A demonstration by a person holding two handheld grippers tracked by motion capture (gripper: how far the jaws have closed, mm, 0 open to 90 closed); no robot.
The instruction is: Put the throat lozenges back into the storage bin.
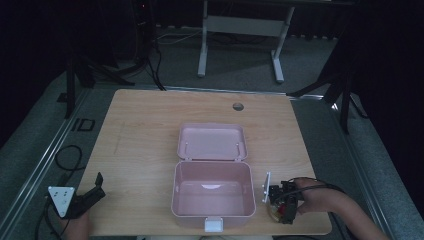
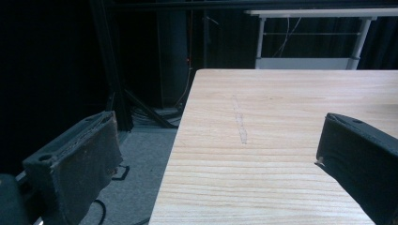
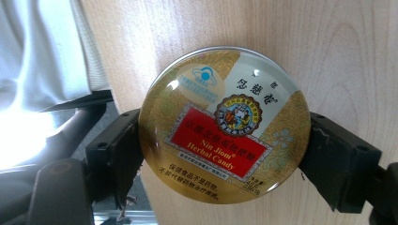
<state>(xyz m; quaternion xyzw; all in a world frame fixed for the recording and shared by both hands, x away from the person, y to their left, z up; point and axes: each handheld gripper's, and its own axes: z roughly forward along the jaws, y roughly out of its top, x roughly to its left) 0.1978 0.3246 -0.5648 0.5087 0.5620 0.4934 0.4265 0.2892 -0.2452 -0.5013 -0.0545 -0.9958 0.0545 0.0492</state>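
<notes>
Candy tin (image 3: 224, 125), round and gold with a red label reading "Nin Jiom Herbal Candy", sits clamped between the two black jaws of the right gripper (image 3: 224, 140), one jaw pressed to each side of its rim. It lies lid-up at the near edge of the table (image 3: 356, 56), part of it hanging past that edge (a pale cloth and a dark chair part show below). In the high view the right gripper (image 1: 281, 204) is at the near right corner of the table, the person's hand (image 1: 320, 199) behind it, and just a sliver of the tin can be made out under it.

Just to the left of that gripper stands a pink box (image 1: 213, 195), open, its lid (image 1: 212, 142) folded back flat on the wood and a white latch (image 1: 213, 224) at its front wall. Its inside looks bare apart from a pale patch on the floor.

Over at the near left corner the left gripper (image 1: 95, 187) hovers by the table's edge, jaws spread wide and holding nothing; its own view looks between them (image 2: 216, 154) along the bare wood toward a white desk frame (image 2: 309, 42) beyond.
</notes>
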